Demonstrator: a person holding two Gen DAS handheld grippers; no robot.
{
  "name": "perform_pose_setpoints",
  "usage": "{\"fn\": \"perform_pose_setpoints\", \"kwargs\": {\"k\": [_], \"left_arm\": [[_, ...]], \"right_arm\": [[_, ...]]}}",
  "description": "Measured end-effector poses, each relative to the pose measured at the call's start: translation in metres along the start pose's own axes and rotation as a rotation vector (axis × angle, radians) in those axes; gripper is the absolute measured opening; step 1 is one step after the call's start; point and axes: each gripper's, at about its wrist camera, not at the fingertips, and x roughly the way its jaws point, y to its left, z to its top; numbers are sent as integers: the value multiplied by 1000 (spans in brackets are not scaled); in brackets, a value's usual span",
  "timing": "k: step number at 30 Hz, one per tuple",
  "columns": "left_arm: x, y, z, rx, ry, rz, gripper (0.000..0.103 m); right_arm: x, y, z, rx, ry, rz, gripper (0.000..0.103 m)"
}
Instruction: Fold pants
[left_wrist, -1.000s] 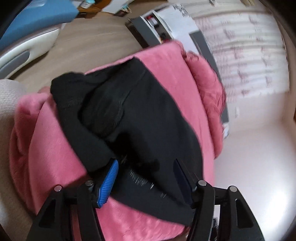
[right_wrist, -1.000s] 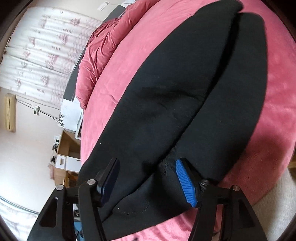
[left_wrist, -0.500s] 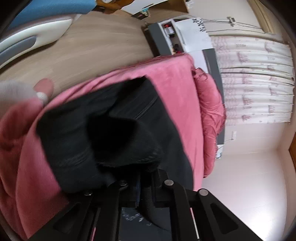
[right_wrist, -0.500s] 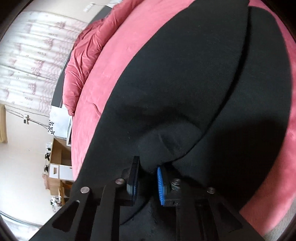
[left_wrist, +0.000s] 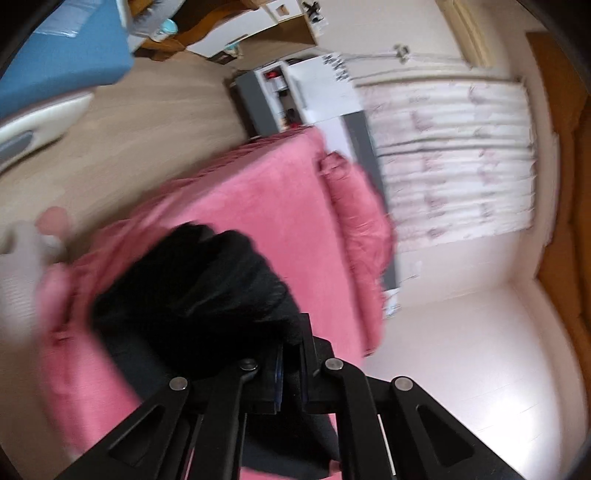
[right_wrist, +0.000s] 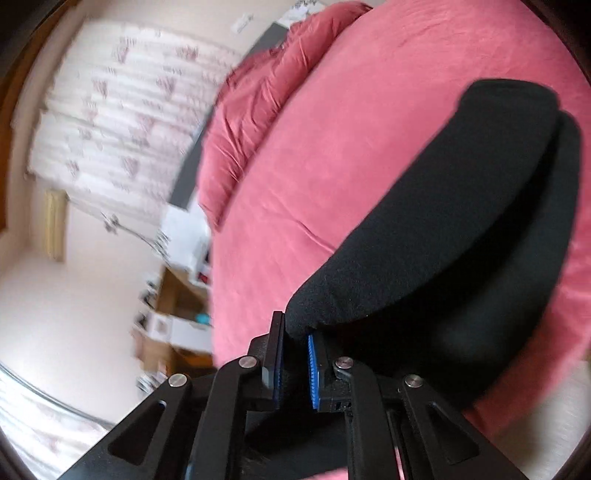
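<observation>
We see the left hand-held gripper (left_wrist: 290, 363) clamped on a bunched end of the black pants (left_wrist: 192, 295), lifted above the pink bed cover (left_wrist: 280, 206). The right hand-held gripper (right_wrist: 295, 360) pinches a raised fold of the pants (right_wrist: 461, 221) (the rest lies flat on the bed cover (right_wrist: 332, 147)).

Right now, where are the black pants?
The black pants are pinched in both claws, the right claw and the left claw. In the right wrist view they stretch up and right over the pink bed cover.
</observation>
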Motion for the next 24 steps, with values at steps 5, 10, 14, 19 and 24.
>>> {"fn": "perform_pose_setpoints", "kwargs": {"k": [5,10,14,19,24], "left_arm": [[6,83,-28,-140,48,164,6],[8,83,-34,-78,53,166,6],[7,61,-36,35,49,166,6],[13,69,-40,42,61,262,8],[-2,58,-43,25,5,272,12]], "right_arm": [[30,-58,-32,98,105,-129,11],[40,-76,-38,137,94,-111,11],[24,-60,-27,95,49,-78,11],[26,-59,-26,66,77,-116,11],[27,-71,-34,91,95,-100,16]]}}
